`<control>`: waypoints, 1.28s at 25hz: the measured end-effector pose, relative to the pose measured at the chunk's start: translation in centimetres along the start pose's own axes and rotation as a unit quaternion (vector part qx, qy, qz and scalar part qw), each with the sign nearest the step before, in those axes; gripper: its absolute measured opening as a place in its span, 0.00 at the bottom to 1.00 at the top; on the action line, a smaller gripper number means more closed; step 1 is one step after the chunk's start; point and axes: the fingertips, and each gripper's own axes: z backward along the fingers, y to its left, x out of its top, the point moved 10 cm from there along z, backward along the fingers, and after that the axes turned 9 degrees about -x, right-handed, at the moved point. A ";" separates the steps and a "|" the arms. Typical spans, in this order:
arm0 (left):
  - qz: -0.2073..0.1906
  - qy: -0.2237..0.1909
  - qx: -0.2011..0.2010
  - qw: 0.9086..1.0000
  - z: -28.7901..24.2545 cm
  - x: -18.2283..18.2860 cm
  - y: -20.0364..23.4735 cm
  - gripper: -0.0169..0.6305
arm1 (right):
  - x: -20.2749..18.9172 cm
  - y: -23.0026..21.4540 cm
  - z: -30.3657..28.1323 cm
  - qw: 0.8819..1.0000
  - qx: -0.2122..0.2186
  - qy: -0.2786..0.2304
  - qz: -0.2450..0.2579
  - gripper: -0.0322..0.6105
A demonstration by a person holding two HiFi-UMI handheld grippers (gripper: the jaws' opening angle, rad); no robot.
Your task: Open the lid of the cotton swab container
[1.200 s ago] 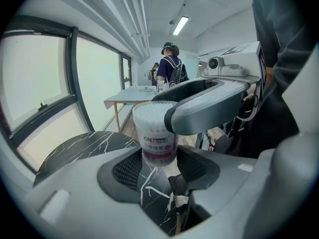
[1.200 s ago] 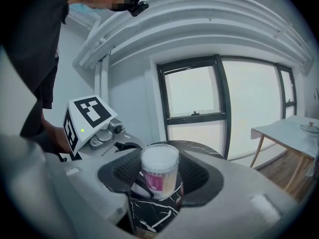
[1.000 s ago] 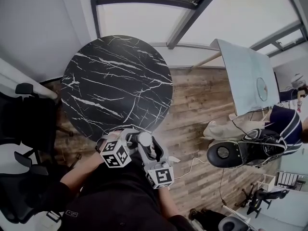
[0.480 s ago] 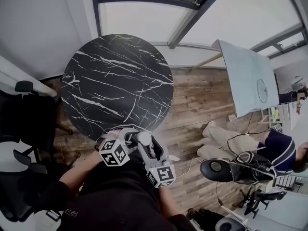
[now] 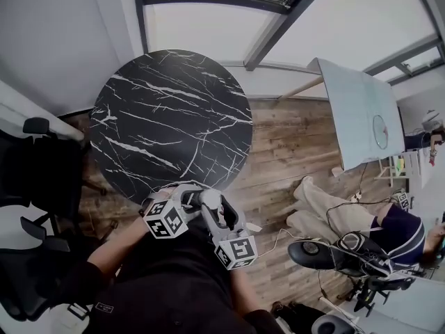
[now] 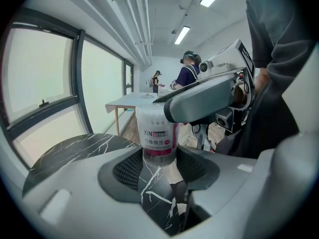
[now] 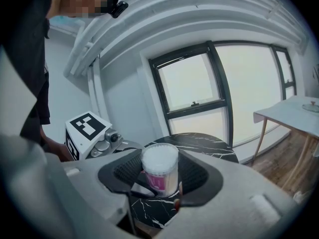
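While the container [image 6: 158, 133] hangs in mid-air: it's up off the table [image 5: 167, 117], held from both ends close in front of the person [image 5: 167, 291]. In the head view it sits right by the table's near rim.
Lid [image 7: 159, 158]: on, as far as I can see. The clear cap sits square on the top with the white swab tips packed under it, and no gap shows.
Left gripper [image 6: 160, 164]: clamped low on the container's body, with mesh pads [image 6: 128, 169] pressing in from either side at the label's lower edge. This looks like the anchor grip.
Right gripper [image 7: 160, 174]: up at the lid end, with its jaws drawn in on the lid and its pads [image 7: 195, 172] snug against its sides. In the left gripper view one of its jaws crosses the container's top.
Done: pickup and both grips, I'd say. The body is braced and the lid is taken hold of.
Left: the opening itself. The lid has to be pulled or twisted free, and nothing here shows that begun. I'd call it roughly halfway, with the deciding move to come.
Table: round, black marble with white veins, lying beyond the grippers. There is wooden floor [image 5: 292, 145] off to its right.
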 end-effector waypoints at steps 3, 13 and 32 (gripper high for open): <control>0.009 -0.013 -0.003 1.000 0.0 -0.2 0.2 0.36 | 0.6 0.5 -0.1 1.000 0.004 -0.006 -0.001 0.40; 0.007 -0.001 0.000 1.000 0.3 -0.6 -0.2 0.36 | 0.0 0.2 -0.1 1.000 0.022 0.006 -0.008 0.40; -0.004 0.002 0.001 1.000 0.2 -0.5 -0.2 0.36 | 0.2 -0.7 0.0 0.997 0.060 0.008 -0.052 0.41</control>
